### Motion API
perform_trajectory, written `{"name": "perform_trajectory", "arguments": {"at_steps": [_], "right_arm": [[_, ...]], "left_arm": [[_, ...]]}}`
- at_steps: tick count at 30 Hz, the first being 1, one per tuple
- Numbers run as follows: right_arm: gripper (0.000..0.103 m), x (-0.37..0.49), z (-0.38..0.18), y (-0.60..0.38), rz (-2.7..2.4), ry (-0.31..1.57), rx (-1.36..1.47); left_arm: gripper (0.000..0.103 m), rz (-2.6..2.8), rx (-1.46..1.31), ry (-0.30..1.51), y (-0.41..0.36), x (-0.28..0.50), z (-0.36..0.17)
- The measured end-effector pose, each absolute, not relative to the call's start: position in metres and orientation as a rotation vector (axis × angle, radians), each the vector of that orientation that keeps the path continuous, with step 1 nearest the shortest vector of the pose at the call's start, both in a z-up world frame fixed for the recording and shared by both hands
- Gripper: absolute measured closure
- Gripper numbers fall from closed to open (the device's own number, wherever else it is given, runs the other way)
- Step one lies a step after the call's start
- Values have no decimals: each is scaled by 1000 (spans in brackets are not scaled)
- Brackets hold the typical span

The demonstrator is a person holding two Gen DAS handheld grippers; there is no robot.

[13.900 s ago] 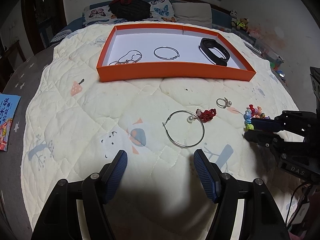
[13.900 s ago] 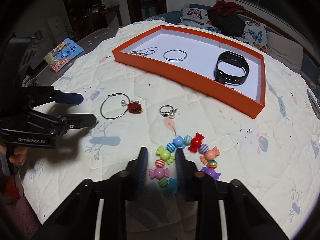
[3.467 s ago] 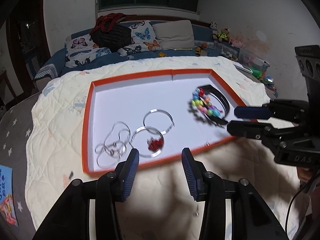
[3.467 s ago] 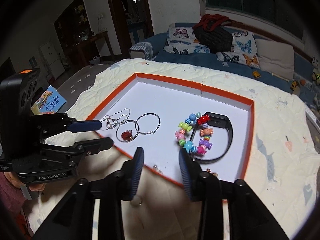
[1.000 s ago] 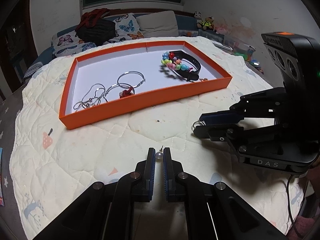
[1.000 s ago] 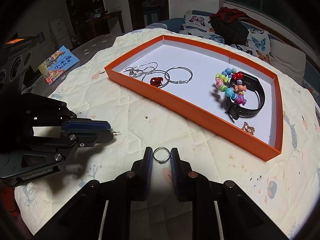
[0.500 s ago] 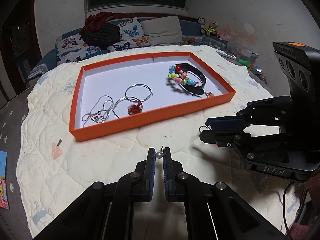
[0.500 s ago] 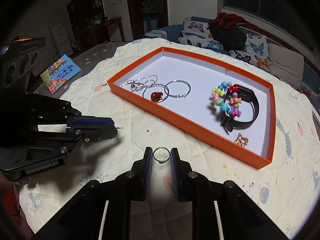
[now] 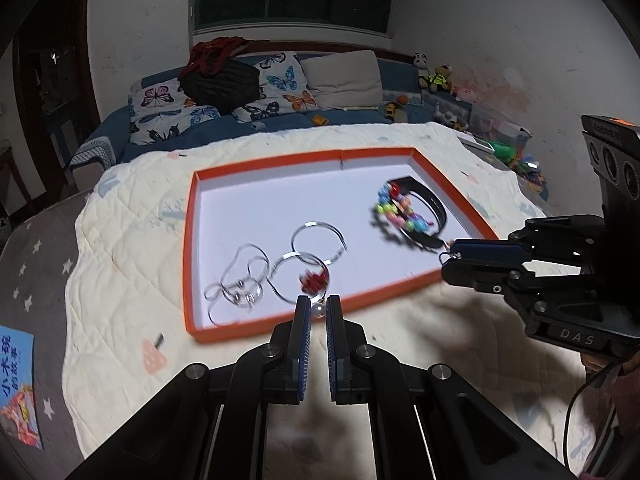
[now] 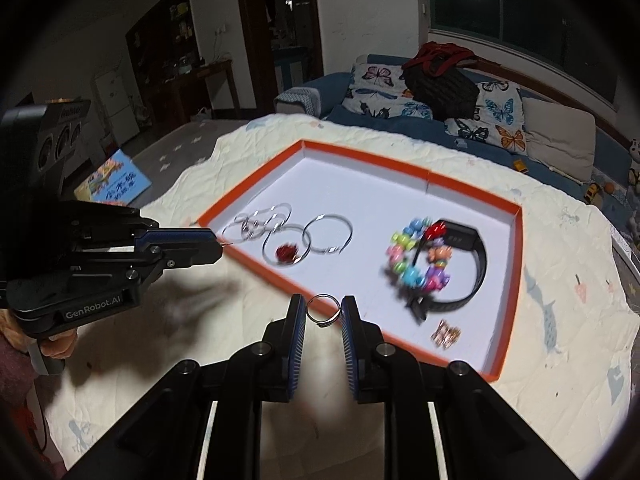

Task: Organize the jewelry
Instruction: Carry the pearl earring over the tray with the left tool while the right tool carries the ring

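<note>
Left gripper (image 9: pixel 318 312) is pinched shut on a tiny pearl stud earring (image 9: pixel 319 310), right at its tips with the orange tray (image 9: pixel 192 216) just ahead; it's light, round and slippery, so I'd guess squeezing the pearl itself is safest. Right gripper (image 10: pixel 323 314) is clamped across a thin silver ring (image 10: pixel 323 315), stiff but featherweight, tray edge just in front. Readable writing: "GenRobot.AI" on the left body, "DAS" on the right.

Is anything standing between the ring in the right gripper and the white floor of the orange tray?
Only the tray's near orange wall lies ahead of the ring; the right gripper holds it above that wall. Beyond it, bare floor shows between the hoops and the bead bracelet.
</note>
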State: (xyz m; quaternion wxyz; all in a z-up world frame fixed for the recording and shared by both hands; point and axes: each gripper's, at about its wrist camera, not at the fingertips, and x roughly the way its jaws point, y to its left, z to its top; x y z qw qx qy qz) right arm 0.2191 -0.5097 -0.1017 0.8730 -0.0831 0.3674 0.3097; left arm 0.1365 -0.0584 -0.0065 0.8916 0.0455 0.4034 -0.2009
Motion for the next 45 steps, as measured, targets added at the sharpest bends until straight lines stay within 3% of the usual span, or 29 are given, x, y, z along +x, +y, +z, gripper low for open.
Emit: {"name": "perform_trajectory", "arguments": {"at_steps": [15, 45], "right_arm": [[82, 248, -114, -513, 614, 807, -137], [82, 259, -132, -500, 632, 872, -156]], "left_arm": [[96, -393, 95, 893, -60, 188, -26], [96, -384, 62, 962, -50, 209, -53]]}}
